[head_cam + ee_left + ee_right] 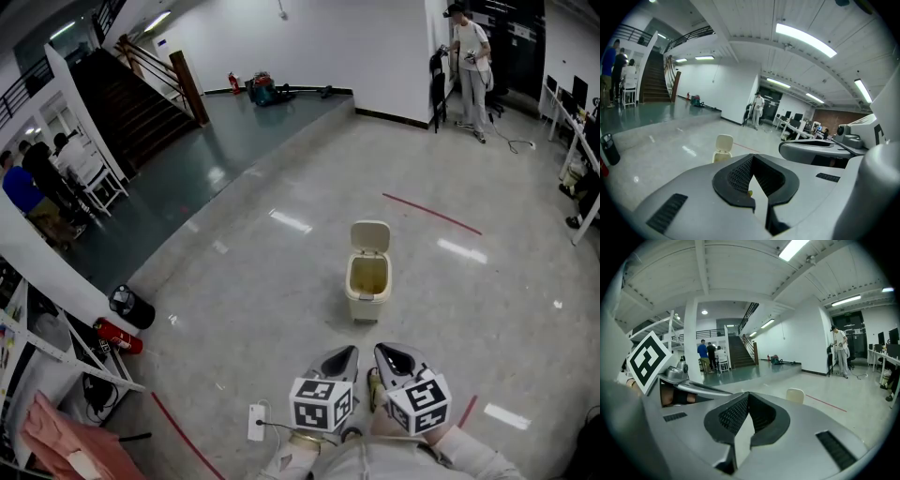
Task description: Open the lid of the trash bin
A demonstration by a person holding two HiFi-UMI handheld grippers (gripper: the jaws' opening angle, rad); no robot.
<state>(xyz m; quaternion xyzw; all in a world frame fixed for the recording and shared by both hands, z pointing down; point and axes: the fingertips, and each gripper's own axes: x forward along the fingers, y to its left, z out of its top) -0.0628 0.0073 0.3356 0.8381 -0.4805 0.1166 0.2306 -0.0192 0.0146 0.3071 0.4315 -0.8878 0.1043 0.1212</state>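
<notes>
A small cream trash bin (367,282) stands on the grey floor ahead of me, its lid (370,236) tipped up and back so the inside shows. Both grippers are held low and close to my body, well short of the bin. The left gripper (348,353) and the right gripper (383,350) sit side by side, jaws together, holding nothing. In the left gripper view the bin (723,150) shows beyond the left gripper (753,158). From the right gripper view only the raised lid (795,395) peeks over the right gripper (748,394).
A red fire extinguisher (119,336) and a black cylinder (131,307) lie at the left wall. A white power strip (258,422) lies by my feet. Red tape (431,214) crosses the floor beyond the bin. A person (472,56) stands far right; stairs (141,94) rise far left.
</notes>
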